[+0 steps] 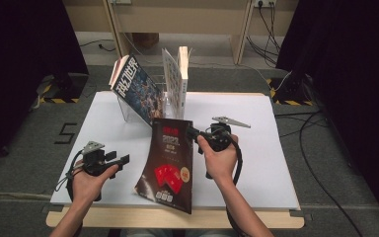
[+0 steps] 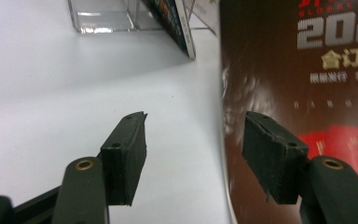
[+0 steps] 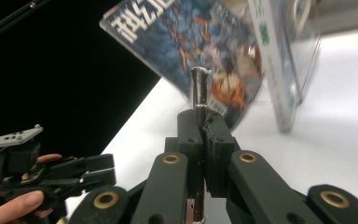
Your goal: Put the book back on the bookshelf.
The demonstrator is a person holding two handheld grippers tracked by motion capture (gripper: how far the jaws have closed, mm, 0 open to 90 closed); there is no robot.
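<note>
Near the middle of the white table top (image 1: 256, 163), we see the thin, glossy dark-brown magazine with red cards and silver lettering on its cover (image 1: 170, 165) hanging slanted — its upper right edge lifted, its lower edge down by the table's near edge. It looks light to us, but floppy and slick: the cover bows along its length, so we judge that a one-edge grip lets the free end sag and swing. The spine or a stiffer stretch near the top edge seems the best place to hold, with a second pinch on the far side edge to keep it flat.

The right gripper (image 1: 193, 132) points left, its jaws clamped tight on the magazine's thin edge (image 3: 199, 88), hand wrapped round the handle and forearm angled in from below. The left gripper (image 1: 121, 159) lies low by the magazine's left side, jaws standing wide with nothing between them — one pad (image 2: 270, 154) just in front of the cover, not pressing it.

Behind stand a clear acrylic book stand (image 1: 128, 112), a leaning blue illustrated magazine (image 1: 135, 89) and an upright white book (image 1: 181, 79).
</note>
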